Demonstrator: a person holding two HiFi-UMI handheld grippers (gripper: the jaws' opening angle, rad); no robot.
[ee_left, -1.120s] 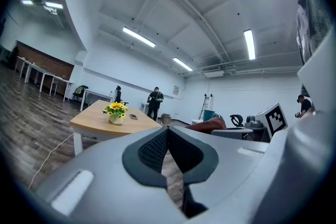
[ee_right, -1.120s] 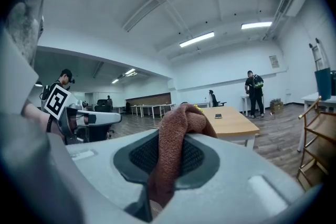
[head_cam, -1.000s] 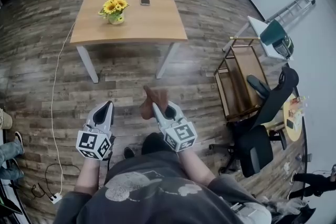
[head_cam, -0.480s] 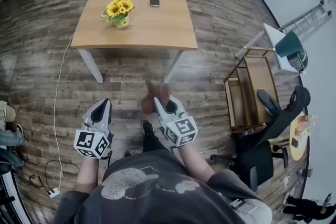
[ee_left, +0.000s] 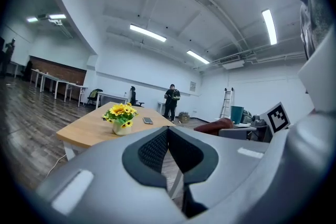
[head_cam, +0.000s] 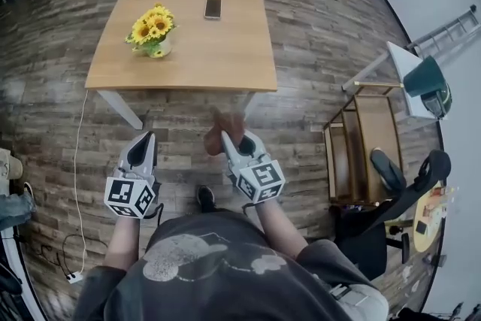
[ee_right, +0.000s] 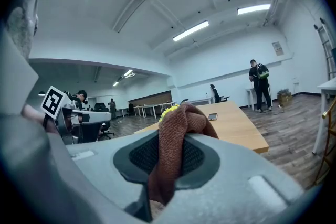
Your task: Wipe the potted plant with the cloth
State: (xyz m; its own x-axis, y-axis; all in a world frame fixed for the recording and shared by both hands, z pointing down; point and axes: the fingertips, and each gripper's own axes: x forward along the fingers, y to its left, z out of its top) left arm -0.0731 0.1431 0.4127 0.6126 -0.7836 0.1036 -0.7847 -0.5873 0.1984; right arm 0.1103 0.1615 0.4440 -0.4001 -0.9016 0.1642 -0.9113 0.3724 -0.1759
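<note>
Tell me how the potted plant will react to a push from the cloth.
Probably tippy: the pot is small under a wide bunch of flowers. It likely slides easily on the smooth table. The floppy cloth should press softly.

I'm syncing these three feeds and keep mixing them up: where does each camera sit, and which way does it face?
Head view: on the person's head, facing steeply down at the wooden table with the potted plant; torso, forearms, left gripper and right gripper show.
Left gripper view: on the left gripper, facing level along its shut, empty jaws toward the table.
Right gripper view: on the right gripper, facing along jaws clamped on the brown cloth.
Shared: all three show the table and phone.
</note>
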